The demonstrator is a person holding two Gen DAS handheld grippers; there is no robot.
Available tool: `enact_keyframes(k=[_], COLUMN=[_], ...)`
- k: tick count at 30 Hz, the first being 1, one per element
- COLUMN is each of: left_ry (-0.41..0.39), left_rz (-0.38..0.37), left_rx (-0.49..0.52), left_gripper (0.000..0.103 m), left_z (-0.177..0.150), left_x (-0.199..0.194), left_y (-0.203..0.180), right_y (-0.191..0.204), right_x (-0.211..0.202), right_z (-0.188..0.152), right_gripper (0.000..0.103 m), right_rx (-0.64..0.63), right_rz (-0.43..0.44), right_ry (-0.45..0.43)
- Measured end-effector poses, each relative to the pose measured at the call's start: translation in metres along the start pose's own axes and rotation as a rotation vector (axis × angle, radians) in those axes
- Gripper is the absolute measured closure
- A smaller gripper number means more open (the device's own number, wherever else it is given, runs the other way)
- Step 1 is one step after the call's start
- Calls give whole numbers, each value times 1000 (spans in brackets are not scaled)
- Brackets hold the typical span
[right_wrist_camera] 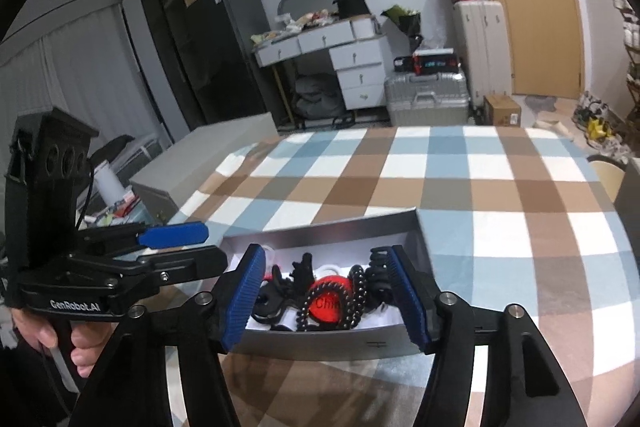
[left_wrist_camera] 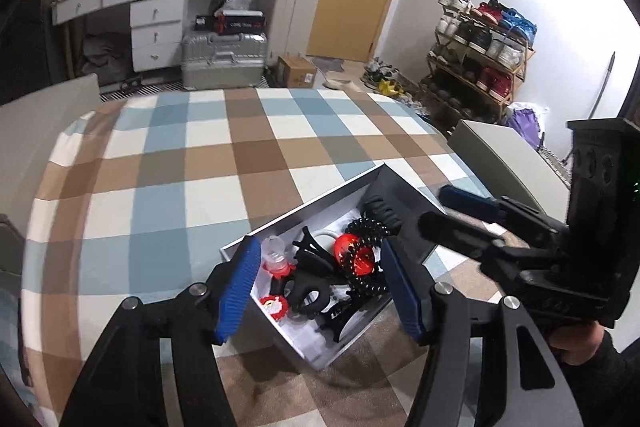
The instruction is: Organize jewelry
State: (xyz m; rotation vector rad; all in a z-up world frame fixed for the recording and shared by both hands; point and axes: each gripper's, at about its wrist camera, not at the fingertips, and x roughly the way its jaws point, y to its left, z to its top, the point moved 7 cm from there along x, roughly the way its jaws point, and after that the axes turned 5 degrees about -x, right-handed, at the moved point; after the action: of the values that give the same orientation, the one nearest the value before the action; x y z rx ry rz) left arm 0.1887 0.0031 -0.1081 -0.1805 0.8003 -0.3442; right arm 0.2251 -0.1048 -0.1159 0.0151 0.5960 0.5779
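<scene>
Open white box sits on the checked tablecloth of the tabletop, near its front edge. Contents, jumbled together: black coiled hair tie draped over a red round item, black claw clips, a small clear bottle with red base, and a red-and-white frilled piece.

Left tongs hover above the box; blue pads about half apart, nothing between them, no pad touching anything.

Right tongs likewise poised over the box from the near wall; pads well apart, empty.

A hand grips the left tool's handle, seen in the right wrist view.
</scene>
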Motion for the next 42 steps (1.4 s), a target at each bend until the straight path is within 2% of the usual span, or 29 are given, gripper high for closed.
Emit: enact_keyframes(k=[2, 9, 12, 14, 16, 19, 23, 25, 28, 33, 36, 42], left_ry=[-32, -133, -188, -235, -291, -342, -408, -477, -520, -546, -559, -560], left_rz=[22, 53, 91, 125, 146, 153, 205, 241, 277, 316, 324, 355], left_rx=[4, -5, 8, 10, 11, 39, 33, 30, 35, 4, -20, 10], left_gripper=[46, 46, 43, 29, 20, 19, 2, 1, 1, 1, 1, 1], left_z=[0, 2, 3, 5, 6, 6, 4, 2, -3, -11, -17, -26], left_x=[-7, -23, -32, -38, -46, -52, -57, -62, -64, -58, -59, -57], left_y=[0, -4, -6, -7, -8, -12, -11, -8, -7, 4, 9, 6], right_y=[1, 4, 5, 7, 12, 19, 25, 26, 25, 27, 27, 31], right_x=[-11, -44, -52, -59, -68, -78, -86, -87, -88, -91, -90, -86], right_z=[3, 4, 3, 2, 1, 0, -4, -8, -14, -23, -27, -36], right_gripper=[30, 29, 22, 17, 10, 3, 0, 0, 0, 0, 0, 0], right_rx=[2, 20, 23, 19, 8, -17, -43, -55, -74, -124, -147, -199], right_rz=[-11, -33, -46, -51, -53, -60, -61, -89, -128, -179, -215, -252], right_ry=[-41, -172, -198, -222, -253, -291, -331, -342, -354, -398, -396, -386])
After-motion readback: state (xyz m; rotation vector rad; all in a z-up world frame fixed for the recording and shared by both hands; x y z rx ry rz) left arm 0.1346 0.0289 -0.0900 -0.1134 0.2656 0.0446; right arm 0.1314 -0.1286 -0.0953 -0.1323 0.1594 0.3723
